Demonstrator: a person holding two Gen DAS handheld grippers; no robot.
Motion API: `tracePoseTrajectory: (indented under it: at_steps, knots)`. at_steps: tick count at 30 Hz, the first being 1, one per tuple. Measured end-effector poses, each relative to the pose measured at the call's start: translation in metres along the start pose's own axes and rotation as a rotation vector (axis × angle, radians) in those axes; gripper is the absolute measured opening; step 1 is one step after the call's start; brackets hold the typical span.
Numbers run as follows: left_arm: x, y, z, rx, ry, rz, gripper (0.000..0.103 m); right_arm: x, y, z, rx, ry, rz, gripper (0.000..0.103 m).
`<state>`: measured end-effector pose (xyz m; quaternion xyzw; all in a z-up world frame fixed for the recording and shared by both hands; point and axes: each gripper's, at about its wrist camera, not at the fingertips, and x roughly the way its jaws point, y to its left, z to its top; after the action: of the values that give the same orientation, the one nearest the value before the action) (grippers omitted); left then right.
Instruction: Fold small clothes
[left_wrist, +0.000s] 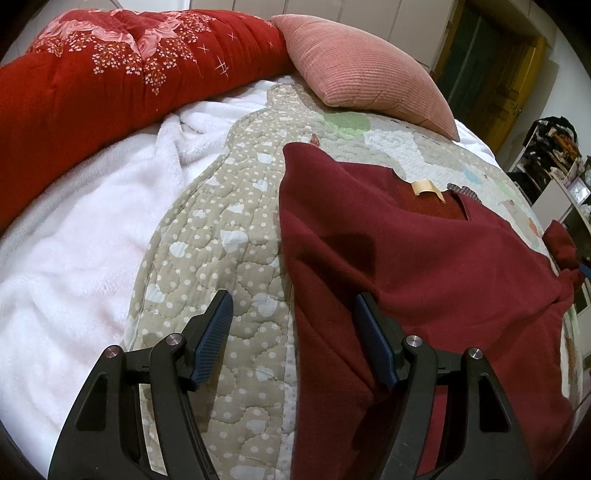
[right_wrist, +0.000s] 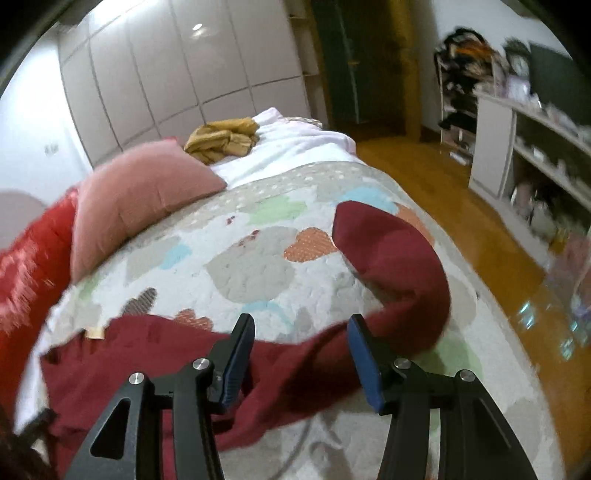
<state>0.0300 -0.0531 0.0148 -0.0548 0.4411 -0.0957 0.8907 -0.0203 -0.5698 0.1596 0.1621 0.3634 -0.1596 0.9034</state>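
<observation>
A dark red sweater (left_wrist: 424, 266) lies spread on the patterned quilt (left_wrist: 236, 229), neck label (left_wrist: 428, 189) up. My left gripper (left_wrist: 293, 306) is open and empty, hovering over the sweater's left edge. In the right wrist view the sweater (right_wrist: 155, 354) shows with one sleeve (right_wrist: 399, 258) curving out to the right. My right gripper (right_wrist: 301, 328) is open and empty, just above where that sleeve meets the body.
A pink cushion (left_wrist: 362, 62) and a red floral duvet (left_wrist: 110, 85) lie at the back. A white fleece blanket (left_wrist: 74, 229) lies left. A mustard garment (right_wrist: 225, 138) sits at the bed's far end. Wooden floor (right_wrist: 480, 229) and shelves (right_wrist: 535, 147) are right.
</observation>
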Motion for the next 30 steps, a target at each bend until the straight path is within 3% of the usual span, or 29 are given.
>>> tracePoseTrajectory:
  at_steps: [4, 9, 11, 18, 26, 30]
  knots:
    - [0.001, 0.001, 0.0, -0.004, 0.002, -0.003, 0.069, 0.021, -0.027, 0.007, 0.017, 0.034, -0.136, 0.05]
    - [0.002, 0.0, -0.001, 0.002, -0.001, 0.008, 0.069, 0.007, -0.107, -0.026, 0.233, 0.073, -0.228, 0.05]
    - [0.002, 0.0, 0.0, 0.003, -0.001, 0.008, 0.069, -0.002, -0.122, -0.035, 0.256, 0.083, -0.265, 0.05]
    - [0.002, 0.0, 0.0, 0.003, -0.001, 0.007, 0.069, -0.052, -0.145, -0.029, 0.339, -0.037, -0.238, 0.051]
    - [0.002, 0.0, -0.001, 0.003, -0.001, 0.008, 0.069, -0.056, -0.183, -0.039, 0.623, -0.031, -0.026, 0.051]
    - [0.002, 0.0, -0.001, 0.003, 0.0, 0.008, 0.07, -0.044, -0.179, -0.041, 0.649, 0.006, 0.028, 0.052]
